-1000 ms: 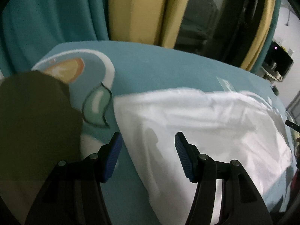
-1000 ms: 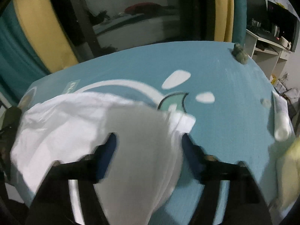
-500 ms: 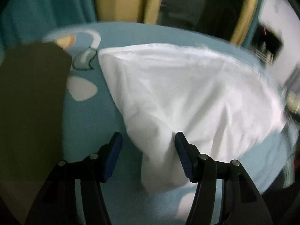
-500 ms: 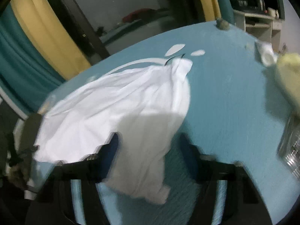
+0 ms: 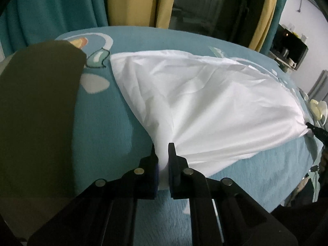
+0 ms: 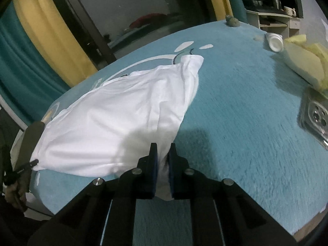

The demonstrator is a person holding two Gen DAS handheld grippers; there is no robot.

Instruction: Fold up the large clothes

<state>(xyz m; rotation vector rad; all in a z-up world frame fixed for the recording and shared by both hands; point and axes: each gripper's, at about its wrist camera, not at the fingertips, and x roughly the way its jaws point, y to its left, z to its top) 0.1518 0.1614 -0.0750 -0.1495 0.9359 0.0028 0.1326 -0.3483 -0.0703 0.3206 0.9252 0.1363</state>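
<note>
A large white garment (image 5: 205, 106) lies spread and wrinkled on a teal plush cover (image 5: 106, 135) with white shapes printed on it. My left gripper (image 5: 163, 149) is shut on the garment's near left corner, and the cloth bunches between the pads. In the right wrist view the garment (image 6: 123, 119) runs away to the left. My right gripper (image 6: 163, 149) is closing, with the near right corner of the cloth pinched between its pads. Each gripper shows small in the other's view: the right gripper (image 5: 314, 130) and the left gripper (image 6: 28, 165) both hold the near hem.
A dark olive flat shape (image 5: 37, 112) fills the left of the left wrist view. On the right of the cover lie a pale yellow bundle (image 6: 303, 61), a white tube (image 6: 274, 43) and a phone in a clear case (image 6: 315, 114). Teal and yellow curtains (image 5: 131, 2) hang behind.
Both grippers stood open over the garment and have now closed on its near corners. Both moved toward the near edge, so more of the garment shows ahead of them.
</note>
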